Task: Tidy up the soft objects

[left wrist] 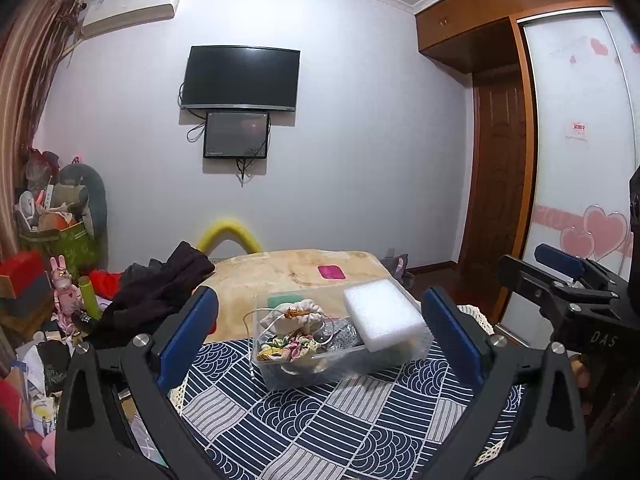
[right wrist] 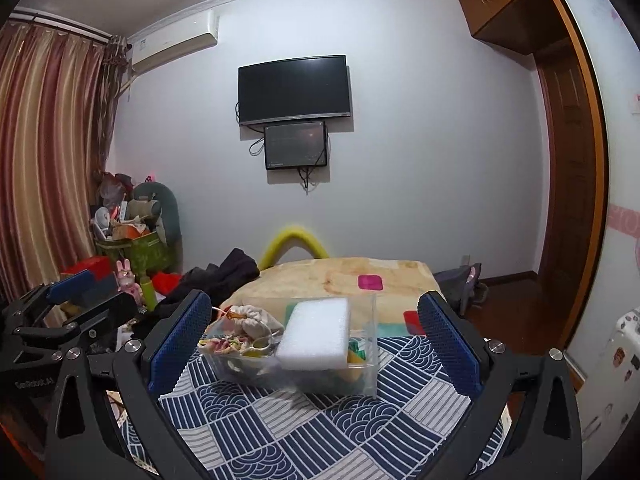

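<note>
A clear plastic box [left wrist: 304,376] stands on a blue-and-white patterned cloth [left wrist: 320,420]. In it lie a white foam block [left wrist: 382,314], a cream drawstring pouch [left wrist: 298,314] and a colourful fabric bundle [left wrist: 286,350]. The same box [right wrist: 360,376], foam block [right wrist: 316,334], pouch [right wrist: 250,318] and bundle [right wrist: 232,344] show in the right wrist view. My left gripper [left wrist: 320,320] is open and empty, just short of the box. My right gripper [right wrist: 314,328] is open and empty, also just short of the box. Each gripper shows at the edge of the other's view.
A beige blanket [left wrist: 280,272] with a pink square [left wrist: 331,271] lies beyond the box. Dark clothes [left wrist: 160,288] are heaped at the left. Cluttered toys and a green crate [left wrist: 64,240] stand at the far left. A wardrobe [left wrist: 580,140] is at the right.
</note>
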